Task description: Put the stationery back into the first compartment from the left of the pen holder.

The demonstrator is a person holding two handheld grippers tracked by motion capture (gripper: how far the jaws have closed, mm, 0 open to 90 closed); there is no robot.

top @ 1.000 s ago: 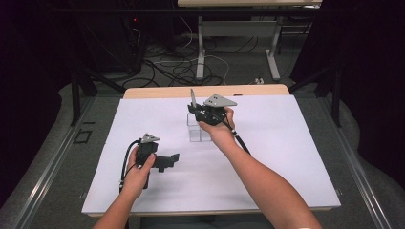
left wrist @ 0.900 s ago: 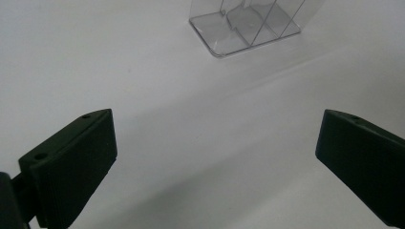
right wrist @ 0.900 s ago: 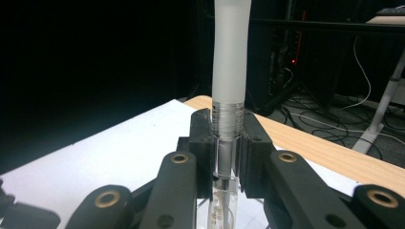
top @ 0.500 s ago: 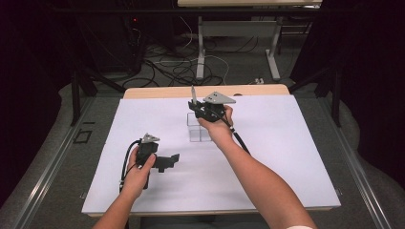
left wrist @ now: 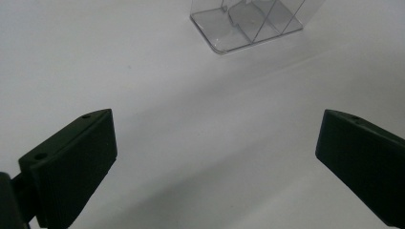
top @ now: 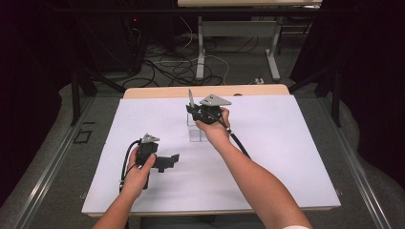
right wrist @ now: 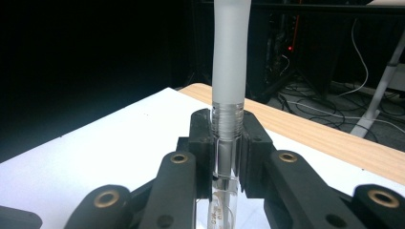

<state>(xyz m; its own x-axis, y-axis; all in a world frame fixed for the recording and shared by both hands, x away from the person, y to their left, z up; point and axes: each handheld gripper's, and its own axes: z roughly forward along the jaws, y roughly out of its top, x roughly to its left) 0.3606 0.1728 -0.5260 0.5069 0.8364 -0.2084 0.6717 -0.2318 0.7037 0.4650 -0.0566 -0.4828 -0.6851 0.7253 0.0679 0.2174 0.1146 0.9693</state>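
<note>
Now | step: right hand-held gripper (top: pixel 197 110) clamps pen (right wrist: pixel 228 119) upright above clear holder (top: pixel 197 131) | left hand-held gripper (top: pixel 168 161) wide, empty | next: likely lower pen straight into holder

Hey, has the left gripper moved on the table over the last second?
No. In the high view the left gripper sits at the same spot on the white table, level with and left of the clear plastic holder, as before.
</note>
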